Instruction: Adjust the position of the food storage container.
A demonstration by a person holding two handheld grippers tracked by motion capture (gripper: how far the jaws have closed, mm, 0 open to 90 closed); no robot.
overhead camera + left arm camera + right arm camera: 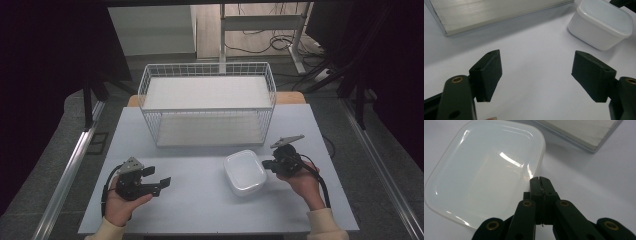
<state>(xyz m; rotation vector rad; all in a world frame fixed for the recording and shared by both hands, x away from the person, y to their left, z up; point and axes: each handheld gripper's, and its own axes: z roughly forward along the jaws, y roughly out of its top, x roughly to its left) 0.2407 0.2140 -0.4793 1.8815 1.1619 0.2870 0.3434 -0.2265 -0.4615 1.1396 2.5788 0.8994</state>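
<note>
A white plastic container (245, 172) with a translucent lid lies on the table, right of centre; it also appears in the left gripper view (601, 23) and close up in the right gripper view (484, 167). My right gripper (265, 164) (540, 179) is shut, jaws pressed together, with the tips right at the lid's right edge. I see nothing between them. My left gripper (159, 176) (536, 75) is held low at the front left, open wide and empty, pointing toward the container from a distance.
A white wire basket (207, 102) stands at the back of the pale table (200, 210), with a light board (486, 12) (586, 132) as its floor. Bare tabletop lies between the two grippers and in front of the basket.
</note>
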